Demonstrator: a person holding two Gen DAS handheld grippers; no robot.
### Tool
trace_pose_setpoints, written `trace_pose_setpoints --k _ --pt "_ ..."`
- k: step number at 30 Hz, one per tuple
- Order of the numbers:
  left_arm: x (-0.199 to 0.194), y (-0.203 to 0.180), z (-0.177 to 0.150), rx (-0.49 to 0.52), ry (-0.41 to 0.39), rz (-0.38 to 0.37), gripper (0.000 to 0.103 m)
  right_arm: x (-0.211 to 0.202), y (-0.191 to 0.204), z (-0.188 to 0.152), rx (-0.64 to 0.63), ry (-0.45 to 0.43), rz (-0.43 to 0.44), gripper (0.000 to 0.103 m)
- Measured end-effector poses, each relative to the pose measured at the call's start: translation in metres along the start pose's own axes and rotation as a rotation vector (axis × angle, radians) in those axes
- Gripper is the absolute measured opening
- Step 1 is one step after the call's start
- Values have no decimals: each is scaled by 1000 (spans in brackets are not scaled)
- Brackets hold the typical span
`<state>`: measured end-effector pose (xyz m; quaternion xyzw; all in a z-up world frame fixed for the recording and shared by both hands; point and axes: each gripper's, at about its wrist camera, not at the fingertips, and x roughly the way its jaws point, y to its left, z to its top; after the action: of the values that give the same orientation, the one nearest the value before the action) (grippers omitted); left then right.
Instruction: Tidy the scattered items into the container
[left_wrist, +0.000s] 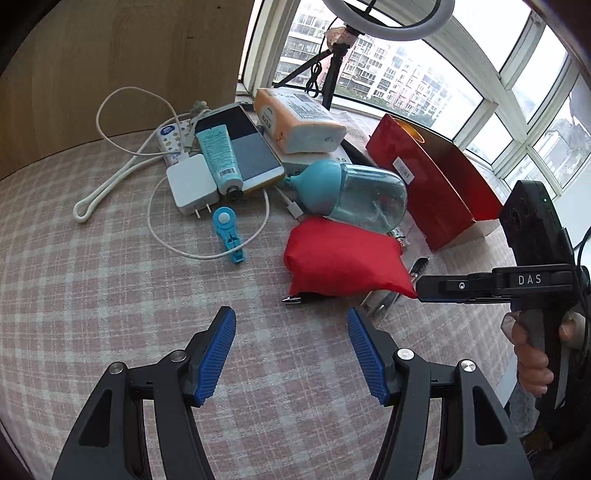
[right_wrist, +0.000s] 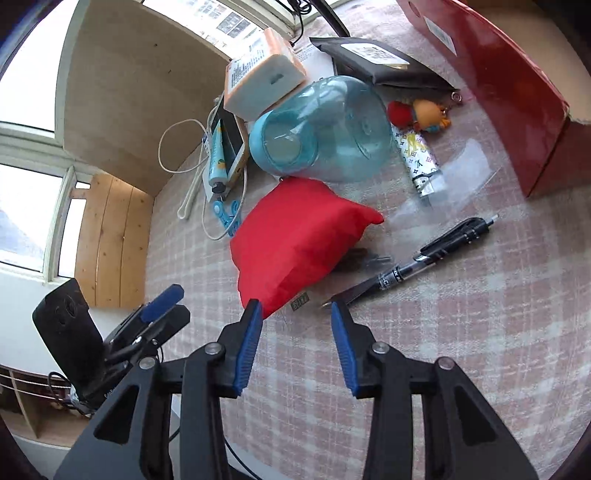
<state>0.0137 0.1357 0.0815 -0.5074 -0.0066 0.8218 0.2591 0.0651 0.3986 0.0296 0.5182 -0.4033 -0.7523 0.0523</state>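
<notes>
On a pink-and-white checked tablecloth (left_wrist: 110, 280) beside a bay window (left_wrist: 480, 74), a glossy red cardboard box (left_wrist: 424, 177), the container, lies at the far side of a heap of scattered household items. Just in front of it, a stuffed red fabric pouch (left_wrist: 343, 254) rests against a clear blue plastic bottle with a teal cap (left_wrist: 351, 192) lying on its side. A black-and-clear ballpoint pen (right_wrist: 424, 258) lies near the pouch, with a white patterned lighter (right_wrist: 421, 158) and a small orange-and-red toy keychain (right_wrist: 417, 114) between the bottle and the box. Farther back, an orange-and-white tissue pack (left_wrist: 299, 122) sits on top of the pile, next to a gold-edged smartphone (left_wrist: 243, 144) with a pale blue tube of cream (left_wrist: 221, 158) lying across it. A white plug charger (left_wrist: 190, 184), its looping white cable (left_wrist: 122, 140) and a small blue plastic clip (left_wrist: 229, 236) lie on the cloth beside them. A flat black packet with a white label (right_wrist: 384, 62) lies behind the bottle.

The left gripper (left_wrist: 291, 354) hovers over bare cloth, its blue pads spread with nothing between them. The right gripper (right_wrist: 295, 347), held by a hand (left_wrist: 532, 354), stands with its fingers apart and empty, one tip at the pouch's corner; whether it touches cannot be told.
</notes>
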Motion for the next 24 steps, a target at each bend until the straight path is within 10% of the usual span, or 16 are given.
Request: trace_pose_setpoints --k 5,10,16,24 --pt "0 -14 3 61 1 9 61 9 -5 12 107 -17 89 49" --pt "-3 -3 4 38 -4 23 61 34 9 21 63 10 -6 51" --pt "-9 22 -4 -19 -18 48 61 27 24 15 -29 -48 28 1" --pt "-24 55 -11 -99 -41 92 61 9 77 3 -260 -70 -11 0"
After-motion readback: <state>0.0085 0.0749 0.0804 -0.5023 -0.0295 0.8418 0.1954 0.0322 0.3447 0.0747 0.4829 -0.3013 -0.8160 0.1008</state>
